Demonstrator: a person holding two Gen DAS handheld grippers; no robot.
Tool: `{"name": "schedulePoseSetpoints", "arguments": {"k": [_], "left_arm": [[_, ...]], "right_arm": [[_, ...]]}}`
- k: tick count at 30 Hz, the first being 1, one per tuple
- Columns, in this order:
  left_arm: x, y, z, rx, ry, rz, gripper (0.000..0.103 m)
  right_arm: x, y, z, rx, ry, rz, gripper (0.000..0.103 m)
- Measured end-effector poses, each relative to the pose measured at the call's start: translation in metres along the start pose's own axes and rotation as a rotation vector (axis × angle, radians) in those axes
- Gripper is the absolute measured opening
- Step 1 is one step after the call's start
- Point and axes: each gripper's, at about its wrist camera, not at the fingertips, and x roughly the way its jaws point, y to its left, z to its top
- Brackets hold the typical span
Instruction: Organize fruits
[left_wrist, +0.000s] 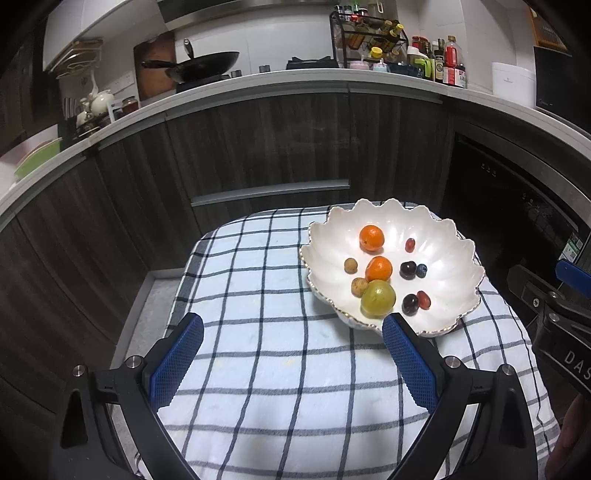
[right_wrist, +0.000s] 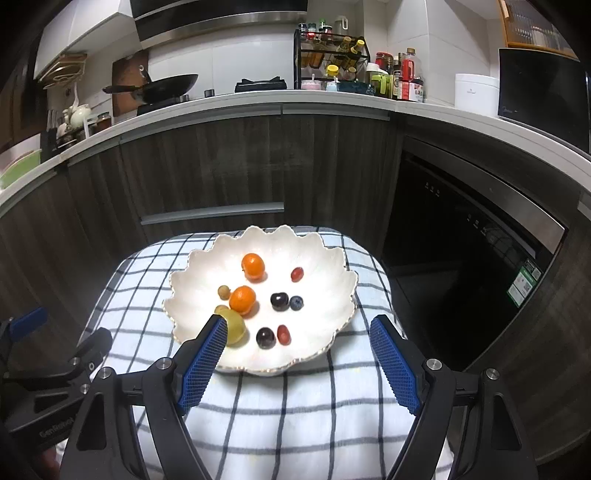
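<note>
Left gripper (left_wrist: 293, 334) gaped empty, right gripper (right_wrist: 297, 338) likewise, fruit sat in white bowl (right_wrist: 207, 269), checked cloth (left_wrist: 258, 295) beneath.

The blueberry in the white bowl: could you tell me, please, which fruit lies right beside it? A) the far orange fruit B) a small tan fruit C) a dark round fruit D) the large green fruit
C: the blueberry lies right beside a dark round fruit in the middle of the white bowl, with the orange, green and tan fruits all farther to the left.
</note>
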Motion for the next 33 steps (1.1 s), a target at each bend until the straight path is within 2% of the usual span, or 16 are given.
{"name": "schedulePoseSetpoints", "arguments": {"k": [20,33], "left_arm": [[-0.039,0.010,-0.054,-0.048,-0.054,0.046,0.099],[-0.059,0.016,-0.069,-0.072,-0.098,0.065,0.099]], "right_arm": [[-0.040,-0.006,-0.041,0.001,-0.066,-0.009,0.080],[-0.061,-0.007,-0.064,0.004,-0.108,0.005,0.080]]}}
